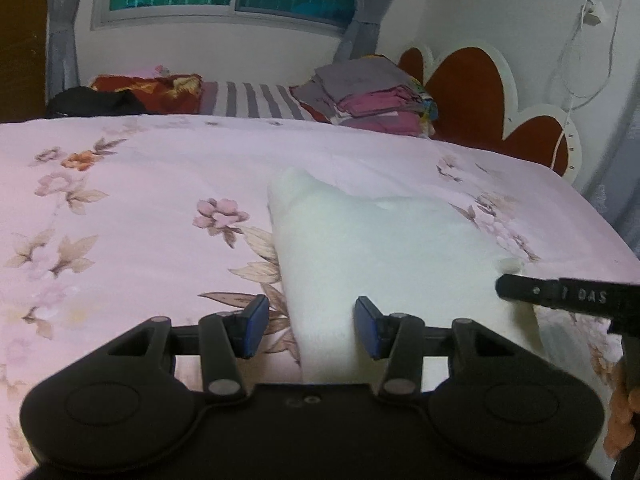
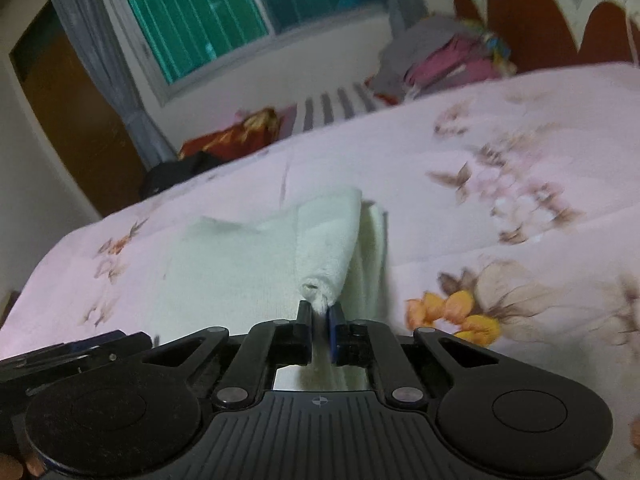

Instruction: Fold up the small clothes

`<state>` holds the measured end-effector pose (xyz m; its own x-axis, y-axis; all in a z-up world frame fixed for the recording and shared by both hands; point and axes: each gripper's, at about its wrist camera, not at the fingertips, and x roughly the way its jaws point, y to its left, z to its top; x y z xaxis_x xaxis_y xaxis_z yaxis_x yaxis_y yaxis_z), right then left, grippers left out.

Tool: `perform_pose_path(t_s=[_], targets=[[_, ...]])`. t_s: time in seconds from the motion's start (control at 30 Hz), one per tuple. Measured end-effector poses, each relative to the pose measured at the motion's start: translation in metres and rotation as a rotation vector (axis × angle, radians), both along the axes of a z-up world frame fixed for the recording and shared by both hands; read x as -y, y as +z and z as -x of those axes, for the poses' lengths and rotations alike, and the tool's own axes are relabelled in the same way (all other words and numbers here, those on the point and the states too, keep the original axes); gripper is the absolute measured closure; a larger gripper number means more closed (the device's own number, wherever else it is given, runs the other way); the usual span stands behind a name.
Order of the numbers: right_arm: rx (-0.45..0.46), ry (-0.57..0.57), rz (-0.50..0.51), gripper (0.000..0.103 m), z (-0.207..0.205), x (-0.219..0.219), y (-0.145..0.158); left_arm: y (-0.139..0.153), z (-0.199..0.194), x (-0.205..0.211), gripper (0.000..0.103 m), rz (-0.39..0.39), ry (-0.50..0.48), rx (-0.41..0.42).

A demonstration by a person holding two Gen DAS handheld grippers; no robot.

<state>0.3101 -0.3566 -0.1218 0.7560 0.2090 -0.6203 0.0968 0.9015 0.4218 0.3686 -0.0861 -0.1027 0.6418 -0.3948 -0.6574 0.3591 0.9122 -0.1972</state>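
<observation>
A small white cloth [image 1: 380, 240] lies on the pink flowered bedsheet [image 1: 140, 184]. In the right wrist view, my right gripper [image 2: 320, 312] is shut on a bunched corner of this white cloth [image 2: 240, 268] and lifts a fold of it off the bed. The left wrist view shows that right gripper [image 1: 508, 286] coming in from the right at the cloth's near right corner. My left gripper [image 1: 312, 326] is open above the cloth's near left edge. Its blue pads [image 1: 256, 326] stand apart and do not press on anything.
A stack of folded clothes [image 1: 368, 96] sits at the far side by the red and white headboard [image 1: 472, 80]. A dark garment [image 1: 92, 102], a red patterned pillow [image 1: 160, 88] and a striped cloth [image 1: 256, 100] lie along the far edge. The bed's edge drops off at the right.
</observation>
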Motion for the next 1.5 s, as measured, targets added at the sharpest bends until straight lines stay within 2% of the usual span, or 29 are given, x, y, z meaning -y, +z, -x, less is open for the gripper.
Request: perform_pose_path(t_s=[0.07,0.2,0.37,0.47,0.57,0.6,0.63,0.9,0.97,1.0,1.03,1.13,1.23,1.37,1.5], targets=[[0.002,-0.031,0.003,0.096,0.009,0.001,-0.003,-0.004,-0.001,0.003,0.057,0.009,-0.013,-0.025],[-0.086,-0.047,-0.041,0.096,0.006,0.006,-0.028,-0.017,-0.006,0.005,0.054,-0.004,-0.023,-0.089],[-0.088,-0.021,-0.098,0.095,0.006,0.016,-0.018,-0.017,-0.004,0.0,0.054,-0.002,-0.024,-0.107],[-0.092,-0.001,-0.082,0.093,0.015,0.017,-0.01,-0.014,0.006,-0.002,0.055,-0.013,-0.05,-0.112],[-0.105,0.014,-0.078,0.074,0.031,0.015,-0.008,-0.015,0.018,-0.003,0.055,-0.027,-0.082,-0.124],[-0.111,0.019,-0.068,0.063,0.036,0.014,-0.008,-0.015,0.022,-0.003,0.055,-0.03,-0.092,-0.13],[-0.112,0.024,-0.061,0.063,0.041,0.013,-0.008,-0.016,0.026,-0.004,0.055,-0.033,-0.101,-0.136],[-0.145,0.057,-0.049,0.063,0.075,-0.001,-0.013,-0.023,0.058,-0.014,0.053,-0.054,-0.1,-0.139],[-0.149,0.058,-0.04,0.068,0.083,-0.003,-0.013,-0.024,0.062,-0.016,0.053,-0.055,-0.094,-0.136],[-0.154,0.06,-0.033,0.077,0.086,-0.004,-0.014,-0.024,0.064,-0.017,0.053,-0.054,-0.091,-0.136],[-0.155,0.059,-0.03,0.081,0.09,-0.004,-0.014,-0.025,0.066,-0.018,0.053,-0.053,-0.088,-0.135],[-0.169,0.016,0.018,0.081,0.095,-0.001,-0.02,-0.025,0.068,-0.016,0.053,-0.062,-0.085,-0.126],[-0.196,-0.018,-0.015,0.081,0.093,0.005,-0.025,-0.023,0.066,-0.012,0.053,-0.081,-0.084,-0.133],[-0.197,0.056,0.117,0.081,0.088,-0.014,-0.017,-0.021,0.062,-0.012,0.052,-0.089,-0.084,-0.158],[-0.199,0.041,0.139,0.08,0.089,-0.017,-0.014,-0.019,0.06,-0.012,0.051,-0.096,-0.09,-0.168]])
